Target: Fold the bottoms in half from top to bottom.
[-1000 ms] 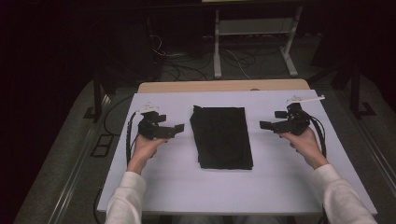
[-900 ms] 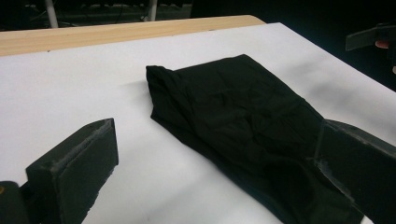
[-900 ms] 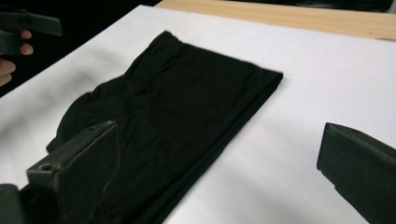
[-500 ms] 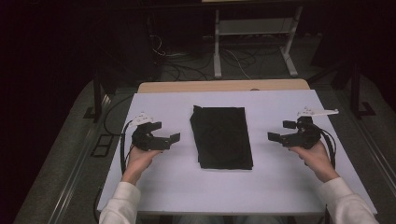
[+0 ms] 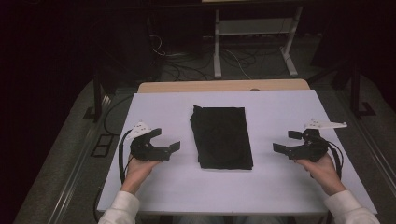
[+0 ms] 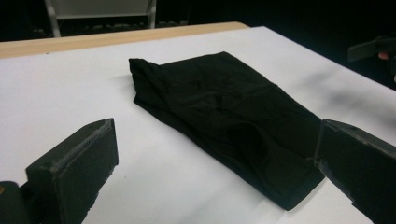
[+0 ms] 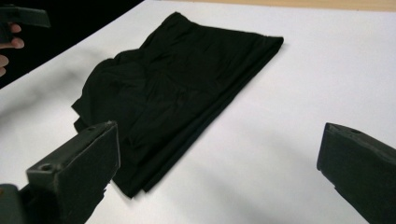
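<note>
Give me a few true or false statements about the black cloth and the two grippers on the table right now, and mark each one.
1. The folded black cloth lies between the left gripper and the right gripper. True.
2. The left gripper is clamped on the cloth. False: its jaws stand open, apart from the cloth.
3. The right gripper is open. True.
4. The cloth hangs over the table edge. False: it lies flat, wholly on the white top.
</note>
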Tool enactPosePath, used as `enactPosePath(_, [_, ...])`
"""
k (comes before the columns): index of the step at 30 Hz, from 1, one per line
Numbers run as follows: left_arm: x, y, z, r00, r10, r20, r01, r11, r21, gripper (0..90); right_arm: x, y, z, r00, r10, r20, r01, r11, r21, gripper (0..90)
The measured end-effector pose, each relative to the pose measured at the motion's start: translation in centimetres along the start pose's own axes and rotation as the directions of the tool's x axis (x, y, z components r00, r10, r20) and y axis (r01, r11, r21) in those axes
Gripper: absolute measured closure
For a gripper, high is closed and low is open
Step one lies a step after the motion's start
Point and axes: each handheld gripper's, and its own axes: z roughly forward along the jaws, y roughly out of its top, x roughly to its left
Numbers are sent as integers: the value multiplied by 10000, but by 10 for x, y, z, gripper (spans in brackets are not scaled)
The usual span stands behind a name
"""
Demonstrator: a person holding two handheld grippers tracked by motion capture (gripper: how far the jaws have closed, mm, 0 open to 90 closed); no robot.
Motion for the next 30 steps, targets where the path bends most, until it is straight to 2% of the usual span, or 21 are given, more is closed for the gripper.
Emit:
enactPosePath(8, [-6,-12,-8,9999,121,-78,-121,9999,-59,0,7,-17,-7,10000,-35,-35,35,10000,-43,0])
enactPosePath(14, [-13,-22,-15,9995,297,89,-297,9996,-1,0,17,-25,-10,9995,-199,-233,202,9998,95,0])
enactPosePath(19, [-16,-31,-20,9993,324,170,-324,9995,4,0,22,-32,-12,9991,-364,-224,367,9992,135,0])
enactPosePath(25, [-19,-40,-23,9988,467,171,-468,9989,70,0,22,-40,-14,9987,-442,-235,447,9988,196,0])
enactPosePath(30, [-15,-47,-20,9993,341,177,-346,9991,257,0,18,-44,-13,9985,-502,-195,507,9985,217,0])
